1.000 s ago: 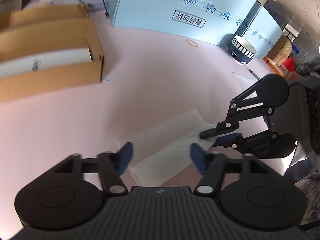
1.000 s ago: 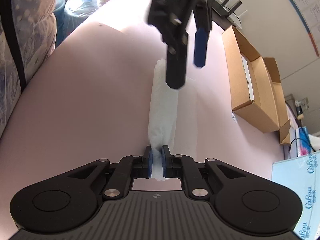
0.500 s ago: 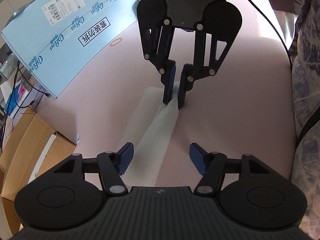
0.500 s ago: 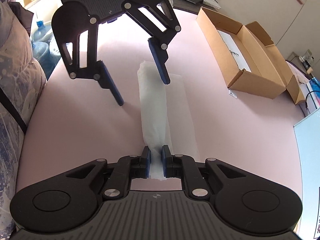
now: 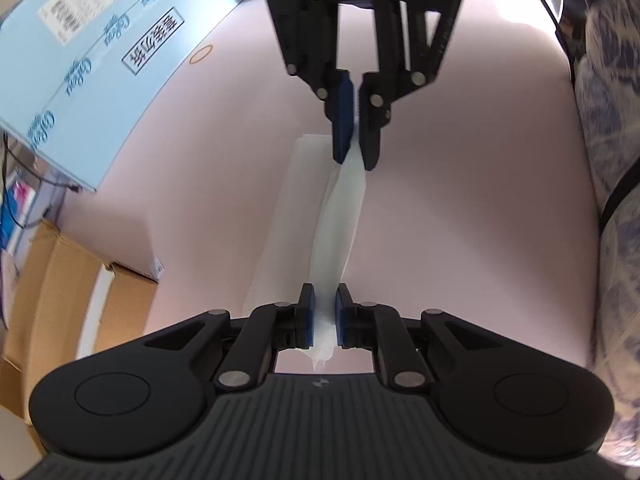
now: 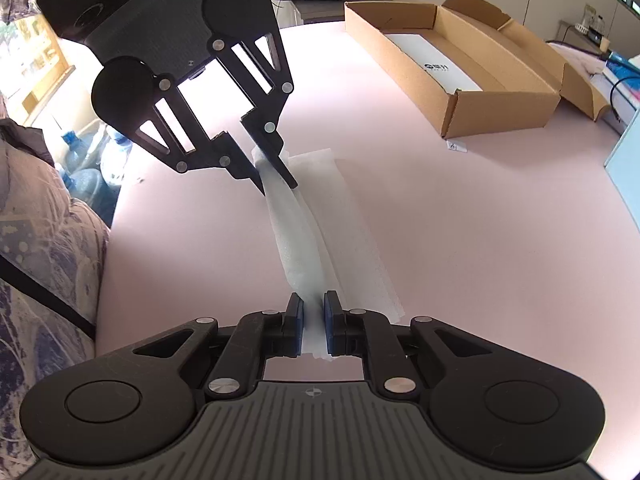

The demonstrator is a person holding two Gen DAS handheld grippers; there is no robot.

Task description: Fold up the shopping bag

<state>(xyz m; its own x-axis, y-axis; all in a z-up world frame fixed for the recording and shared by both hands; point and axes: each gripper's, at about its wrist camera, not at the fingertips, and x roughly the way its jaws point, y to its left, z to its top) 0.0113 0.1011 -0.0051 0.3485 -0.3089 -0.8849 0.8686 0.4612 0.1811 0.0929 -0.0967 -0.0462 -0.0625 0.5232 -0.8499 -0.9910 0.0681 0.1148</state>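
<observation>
Both grippers, left gripper [image 5: 323, 322] and right gripper [image 6: 312, 322], tight on shopping bag [image 5: 340, 216].

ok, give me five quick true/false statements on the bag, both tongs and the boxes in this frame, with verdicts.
1. Both tongs are clamped on the white bag, one at each end. True: left tongs, right tongs.
2. The whole bag lies flat on the table. False: one long edge is pinched up between the tongs, the rest lies on the pink top.
3. The open cardboard box holds something white. True.
4. The left tongs hang wide open above the bag. False: they have just been closing and now pinch the bag.
5. The light blue box sits on the bag. False: it stands apart from it.
</observation>
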